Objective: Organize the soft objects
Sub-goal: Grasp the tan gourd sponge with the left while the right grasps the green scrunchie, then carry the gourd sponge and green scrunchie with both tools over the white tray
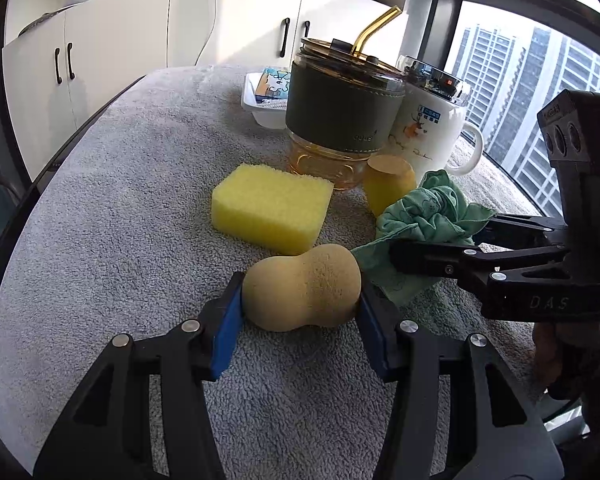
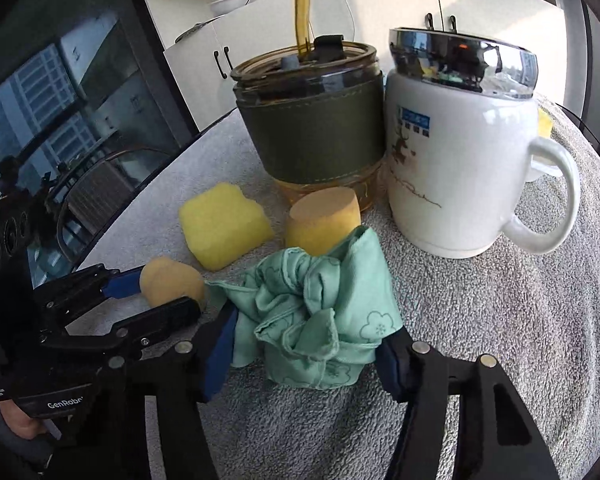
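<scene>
A tan peanut-shaped sponge (image 1: 302, 288) lies on the grey towel (image 1: 140, 208), and my left gripper (image 1: 302, 304) is shut on it, blue pads pressed to both ends. The same sponge (image 2: 172, 284) and left gripper (image 2: 160, 294) show at the left of the right wrist view. A crumpled green cloth (image 2: 312, 320) sits between the right gripper's (image 2: 306, 342) blue pads, which press on its sides. In the left wrist view the right gripper (image 1: 440, 240) reaches in from the right over the green cloth (image 1: 428, 208). A yellow block sponge (image 1: 272, 212) and a tan round sponge (image 1: 388, 184) lie free behind.
A tumbler with a green sleeve and straw (image 2: 312, 132) and a lidded white mug (image 2: 456, 184) stand close behind the sponges. A white tray (image 1: 256, 108) holding a printed item sits further back. The towel's left edge drops off. White cabinets and a window lie beyond.
</scene>
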Available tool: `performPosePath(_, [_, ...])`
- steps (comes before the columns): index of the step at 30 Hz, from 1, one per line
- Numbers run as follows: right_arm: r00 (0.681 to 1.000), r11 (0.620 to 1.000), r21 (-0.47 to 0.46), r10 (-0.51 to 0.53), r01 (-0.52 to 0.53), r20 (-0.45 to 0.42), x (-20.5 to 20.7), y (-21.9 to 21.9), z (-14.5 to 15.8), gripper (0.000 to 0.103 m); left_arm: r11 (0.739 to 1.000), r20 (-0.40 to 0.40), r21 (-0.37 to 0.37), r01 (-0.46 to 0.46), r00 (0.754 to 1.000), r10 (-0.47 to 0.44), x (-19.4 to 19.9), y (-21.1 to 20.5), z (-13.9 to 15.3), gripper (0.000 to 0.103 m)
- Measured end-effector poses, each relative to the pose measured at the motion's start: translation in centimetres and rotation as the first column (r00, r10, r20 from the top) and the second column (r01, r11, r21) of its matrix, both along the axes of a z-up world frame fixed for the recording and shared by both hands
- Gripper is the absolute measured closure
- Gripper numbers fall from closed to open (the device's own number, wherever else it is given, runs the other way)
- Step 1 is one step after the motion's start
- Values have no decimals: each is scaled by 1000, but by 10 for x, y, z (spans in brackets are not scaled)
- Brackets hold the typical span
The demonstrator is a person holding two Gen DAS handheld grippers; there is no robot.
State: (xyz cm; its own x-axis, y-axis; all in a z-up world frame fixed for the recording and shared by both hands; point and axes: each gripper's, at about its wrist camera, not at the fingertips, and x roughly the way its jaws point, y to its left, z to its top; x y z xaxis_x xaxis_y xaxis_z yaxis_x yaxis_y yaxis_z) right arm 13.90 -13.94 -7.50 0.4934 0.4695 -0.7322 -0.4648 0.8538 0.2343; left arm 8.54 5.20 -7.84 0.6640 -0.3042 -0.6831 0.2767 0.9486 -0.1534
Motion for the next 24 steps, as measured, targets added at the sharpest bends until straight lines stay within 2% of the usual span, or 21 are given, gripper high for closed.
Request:
performPosePath(2, [1000, 1000, -1, 3, -3, 0, -4, 0, 1, 56, 1000, 2, 1, 1, 1000, -1, -1, 0, 0, 53])
performPosePath(6, [1000, 1000, -10, -5, 6, 20, -16, -9, 5, 63, 1000, 5, 1, 9, 1000, -9, -4, -4, 0, 54])
performPosePath(24, [994, 997, -34, -71, 74, 84, -64, -51, 40, 64, 998, 52, -8, 66, 996, -66, -24, -23, 22, 55])
